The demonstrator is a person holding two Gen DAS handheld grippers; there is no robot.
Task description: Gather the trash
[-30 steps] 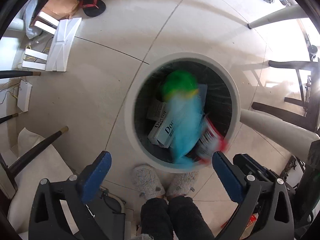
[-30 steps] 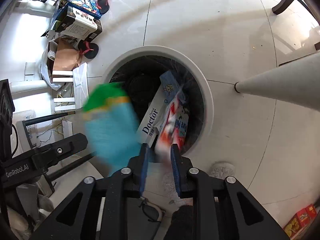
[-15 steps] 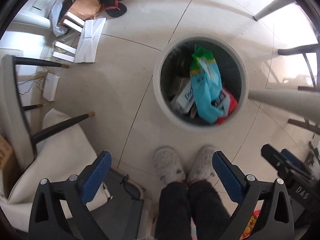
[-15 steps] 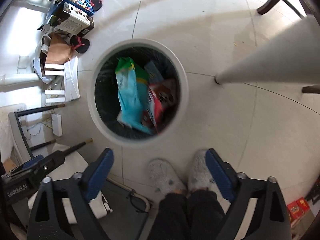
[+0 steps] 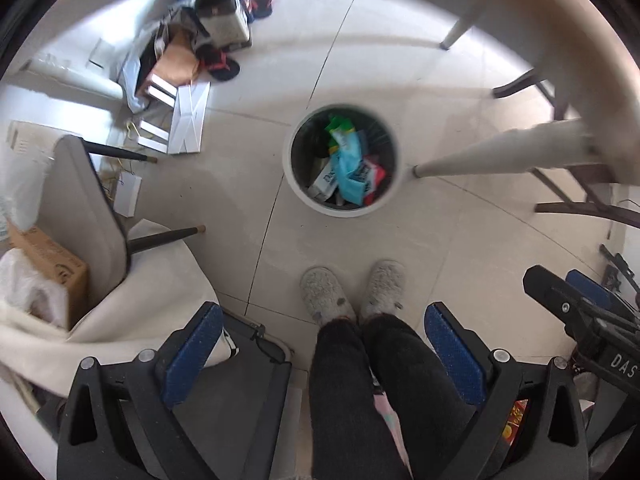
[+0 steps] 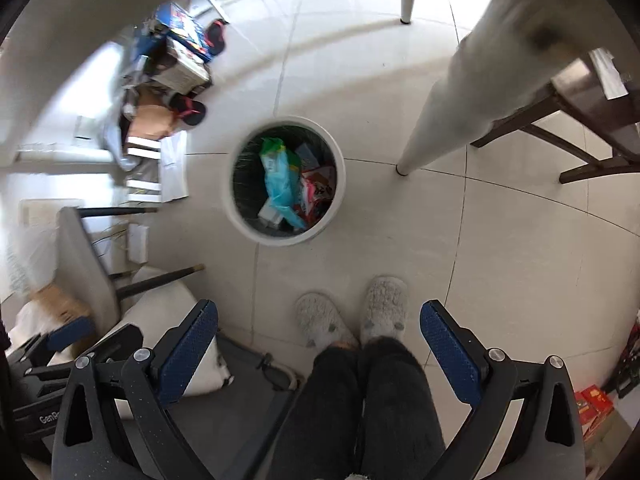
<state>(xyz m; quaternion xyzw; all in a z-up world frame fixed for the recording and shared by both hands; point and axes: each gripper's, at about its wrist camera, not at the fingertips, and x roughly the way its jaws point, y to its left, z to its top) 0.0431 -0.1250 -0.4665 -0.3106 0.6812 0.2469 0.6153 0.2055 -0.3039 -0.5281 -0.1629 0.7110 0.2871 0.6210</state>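
A white round trash bin (image 5: 340, 212) (image 6: 280, 240) stands on the tiled floor far below both grippers. Inside it lie a blue-and-green bag (image 5: 348, 160) (image 6: 280, 180), a red packet (image 5: 374, 178) (image 6: 316, 192) and a white box (image 5: 326, 180) (image 6: 270, 212). My left gripper (image 5: 322, 316) points down, open, with nothing between its blue pads. My right gripper (image 6: 318, 310) is also high above the floor; its jaws are opening, wide apart and empty. Each gripper shows at the edge of the other's view.
A person's grey slippers (image 5: 328, 296) and dark trouser legs stand just in front of the bin. A white table leg (image 5: 480, 152) (image 6: 440, 112) slants beside it. A grey chair (image 5: 88, 208) is at left, and a pile of boxes and papers (image 5: 192, 52) at the far left.
The blue-green bag and the red packet dropped into the bin. The right gripper went from nearly shut to wide apart. Both grippers rose well away from the bin.
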